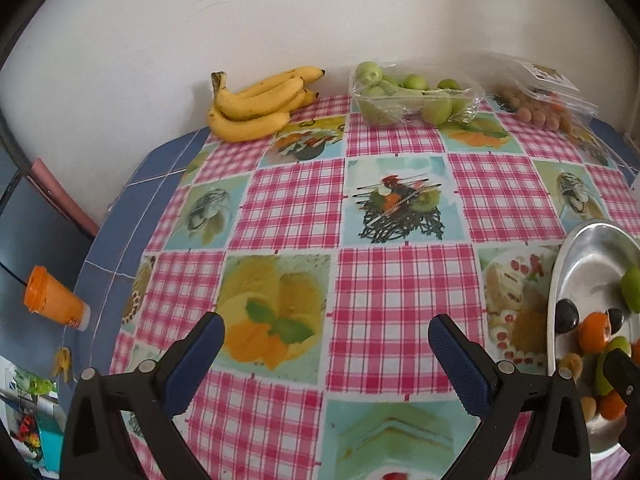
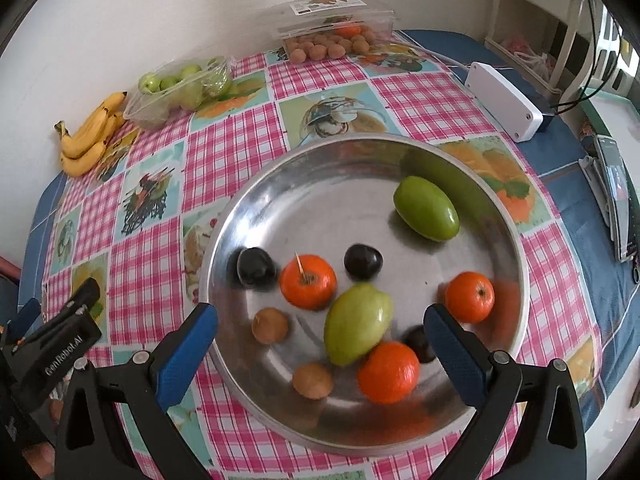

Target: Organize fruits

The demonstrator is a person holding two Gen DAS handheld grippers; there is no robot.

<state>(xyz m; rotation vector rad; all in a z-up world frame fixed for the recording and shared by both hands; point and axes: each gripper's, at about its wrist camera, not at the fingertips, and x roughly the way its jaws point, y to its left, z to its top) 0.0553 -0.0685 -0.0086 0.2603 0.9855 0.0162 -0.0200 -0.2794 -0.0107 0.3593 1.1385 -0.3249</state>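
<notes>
A round metal tray (image 2: pixel 280 184) sits on the checked tablecloth and holds mixed fruit: two green fruits (image 2: pixel 426 208), three oranges (image 2: pixel 308 286), dark plums (image 2: pixel 363 261) and small brown fruits (image 2: pixel 270 325). My right gripper (image 2: pixel 320 330) hangs open over the tray's near side with nothing between its fingers. My left gripper (image 1: pixel 326 340) is open above bare cloth, left of the tray (image 1: pixel 580 256). At the back lie bananas (image 1: pixel 256 102), a clear tub of green fruits (image 1: pixel 412 94) and a clear box of brown fruits (image 1: pixel 540 104).
A white power strip (image 2: pixel 504 100) with a cable lies right of the tray, and a phone (image 2: pixel 614 196) rests near the right table edge. An orange cup (image 1: pixel 54 298) is on the floor left of the table. A wall runs close behind the table.
</notes>
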